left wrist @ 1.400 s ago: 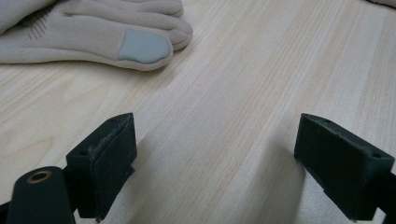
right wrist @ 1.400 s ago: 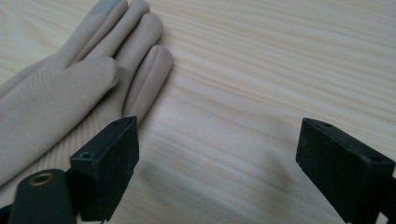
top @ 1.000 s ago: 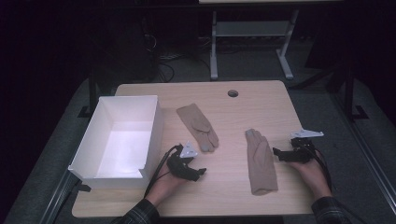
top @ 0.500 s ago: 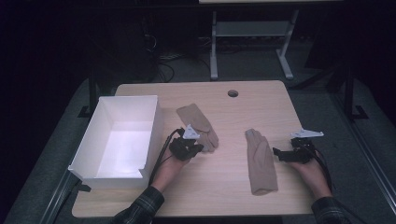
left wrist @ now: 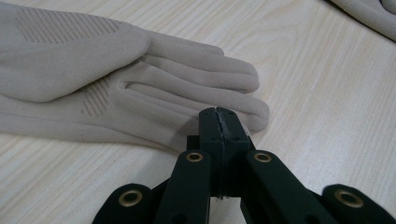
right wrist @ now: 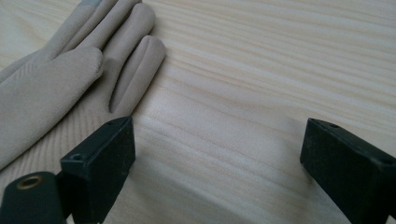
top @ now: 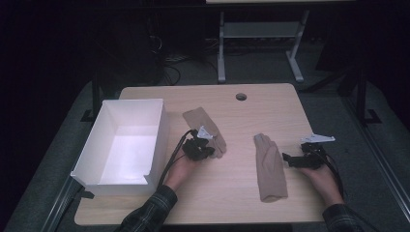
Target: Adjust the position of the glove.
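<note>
Two beige gloves lie flat on the wooden table [top: 232, 193]. My left gripper [top: 205, 147] is at the left glove [top: 200, 121], beside the white box. In the left gripper view its jaws are pressed together, and the left gripper [left wrist: 218, 114] has its tips over the fingertip edge of that glove [left wrist: 116, 79]; no fabric shows between them. The right glove [top: 270, 166] lies lengthwise near the middle right. My right gripper [top: 286, 158] rests just right of it. In the right gripper view the right gripper [right wrist: 217, 140] stands wide open over bare wood, with that glove [right wrist: 56, 79] at its left.
A white open box [top: 159, 130] sits at the table's left, close to my left hand. A round cable hole [top: 241, 96] is near the far edge. The other glove's edge [left wrist: 369, 11] shows far off in the left gripper view. Dark floor surrounds the table.
My left gripper has moved forward and to the right, from near the box's front corner up to the left glove's fingers. The right gripper has stayed where it was.
</note>
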Demonstrator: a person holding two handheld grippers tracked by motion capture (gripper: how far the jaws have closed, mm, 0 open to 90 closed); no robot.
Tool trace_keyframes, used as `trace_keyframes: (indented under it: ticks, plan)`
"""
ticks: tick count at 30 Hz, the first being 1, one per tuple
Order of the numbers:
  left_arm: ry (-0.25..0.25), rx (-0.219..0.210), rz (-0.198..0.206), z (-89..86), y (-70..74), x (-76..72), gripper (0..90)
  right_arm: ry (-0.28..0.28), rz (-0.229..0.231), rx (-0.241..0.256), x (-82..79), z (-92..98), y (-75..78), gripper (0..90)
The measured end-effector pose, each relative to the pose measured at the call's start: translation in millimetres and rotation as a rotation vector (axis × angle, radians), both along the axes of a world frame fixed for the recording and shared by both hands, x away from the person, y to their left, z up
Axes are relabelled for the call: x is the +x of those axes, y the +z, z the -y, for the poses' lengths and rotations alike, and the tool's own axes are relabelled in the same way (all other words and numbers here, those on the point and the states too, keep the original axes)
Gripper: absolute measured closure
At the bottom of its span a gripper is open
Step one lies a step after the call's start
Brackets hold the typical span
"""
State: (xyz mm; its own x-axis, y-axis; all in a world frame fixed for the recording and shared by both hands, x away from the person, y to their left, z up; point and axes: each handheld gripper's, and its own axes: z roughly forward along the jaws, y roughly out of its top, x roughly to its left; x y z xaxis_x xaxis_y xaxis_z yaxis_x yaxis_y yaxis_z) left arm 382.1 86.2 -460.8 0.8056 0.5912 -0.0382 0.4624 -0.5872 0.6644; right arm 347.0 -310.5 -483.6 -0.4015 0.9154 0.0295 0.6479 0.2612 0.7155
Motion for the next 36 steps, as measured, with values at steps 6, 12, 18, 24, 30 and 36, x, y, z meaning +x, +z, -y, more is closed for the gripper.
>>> trace_keyframes:
  ticks: [6, 12, 18, 24, 30, 36]
  plan:
    - [-0.024, 0.005, -0.015, 3.6, 0.4, -1.7, 89.6, 0.002, 0.000, 0.000, -0.1, -0.1, 0.0, 9.7]
    - [-0.084, 0.003, -0.025, 22.8, 0.4, -7.9, 89.6, 0.003, -0.002, 0.001, -0.3, -0.3, 0.1, 9.7]
    - [-0.150, -0.035, -0.042, 52.1, -2.4, -15.8, 89.6, 0.003, -0.001, 0.001, -0.3, -0.3, 0.1, 9.7]
    - [-0.190, -0.055, -0.049, 74.1, -3.9, -24.9, 89.6, 0.003, -0.002, 0.001, -0.3, -0.4, 0.1, 9.7]
    - [-0.210, -0.063, -0.054, 81.1, -3.9, -29.6, 89.5, 0.004, -0.003, 0.002, -0.4, -0.5, 0.1, 9.7]
    - [-0.210, -0.058, -0.050, 73.2, 3.7, -25.7, 89.5, 0.004, -0.003, 0.002, -0.5, -0.5, 0.1, 9.7]
